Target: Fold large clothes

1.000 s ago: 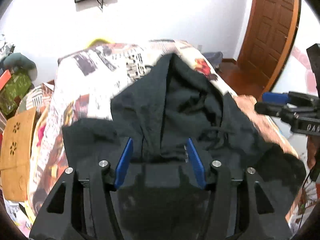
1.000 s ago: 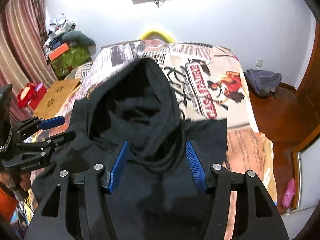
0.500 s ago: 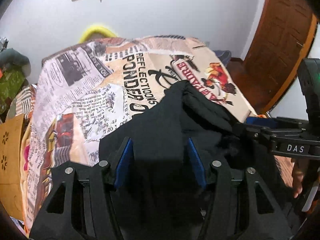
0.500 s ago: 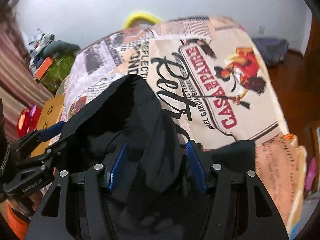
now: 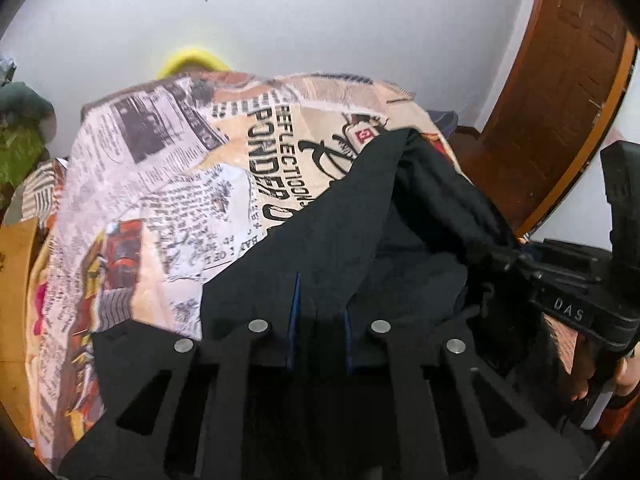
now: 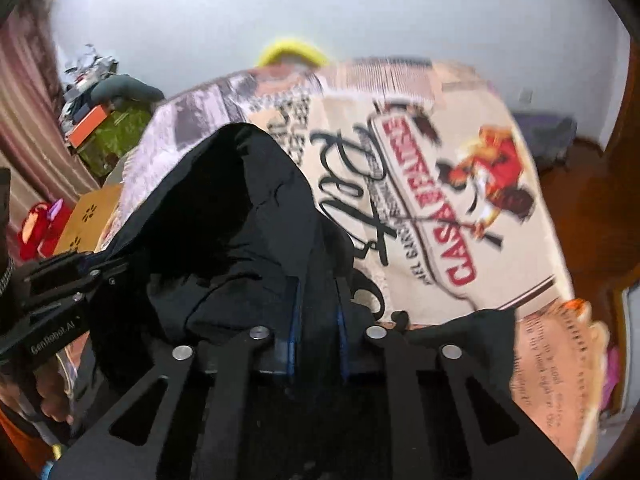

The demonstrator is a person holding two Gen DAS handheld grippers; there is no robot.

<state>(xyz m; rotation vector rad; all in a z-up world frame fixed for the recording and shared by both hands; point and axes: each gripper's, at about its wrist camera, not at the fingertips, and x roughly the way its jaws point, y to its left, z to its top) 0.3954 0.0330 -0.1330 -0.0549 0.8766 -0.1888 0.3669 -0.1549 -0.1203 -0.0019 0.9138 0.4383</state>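
Pinching the black garment (image 5: 344,236) after just closing, left gripper (image 5: 319,320) and right gripper (image 6: 318,316) hold folds above the printed bedspread (image 5: 160,184); a wooden door (image 5: 560,92) stands far right.

Left tongs (image 5: 319,312) on black garment (image 5: 360,216)

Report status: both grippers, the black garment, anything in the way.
Left gripper and right gripper just closed, each pinching black garment. Garment bunched on printed bedspread. Nothing blocking the bedspread ahead.

One black garment (image 5: 360,216), one printed bedspread (image 5: 160,184), two hand-held grippers: left (image 5: 319,316), right (image 6: 318,312), one door (image 5: 560,92).
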